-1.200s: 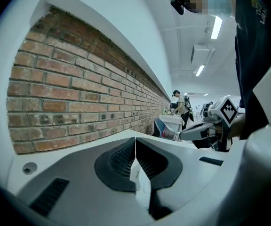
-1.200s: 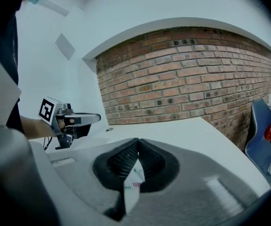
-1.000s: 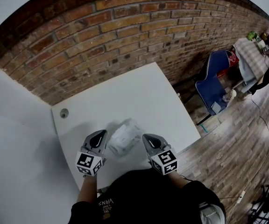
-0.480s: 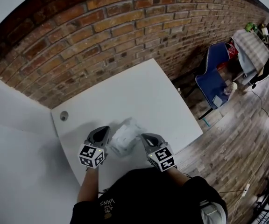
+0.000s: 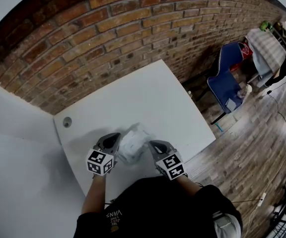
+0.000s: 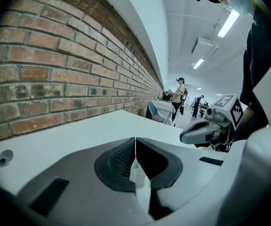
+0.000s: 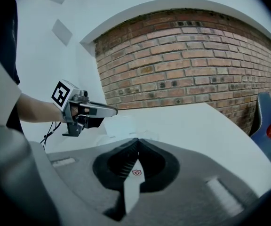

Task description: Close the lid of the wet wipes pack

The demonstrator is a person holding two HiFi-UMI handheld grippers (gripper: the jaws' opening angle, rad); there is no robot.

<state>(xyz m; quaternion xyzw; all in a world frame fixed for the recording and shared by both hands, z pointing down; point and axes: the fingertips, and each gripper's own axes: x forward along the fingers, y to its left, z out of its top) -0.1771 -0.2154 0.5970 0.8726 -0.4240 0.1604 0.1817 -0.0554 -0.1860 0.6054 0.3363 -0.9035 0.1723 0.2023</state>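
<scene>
- A crinkled white soft-film wet wipes pack (image 5: 133,144) lies on the near part of a white square table (image 5: 155,95), which stands against a red brick wall (image 5: 108,38).
- Its long axis runs from near left to far right, the far end towards the wall; the lid is too blurred to make out.
- The left gripper (image 5: 114,138) meets the pack's left side, its jaws pinched together on white film with a green fleck.
- The right gripper (image 5: 152,144) meets the right side, its jaws likewise clamped on film bearing a small red shield mark.
</scene>
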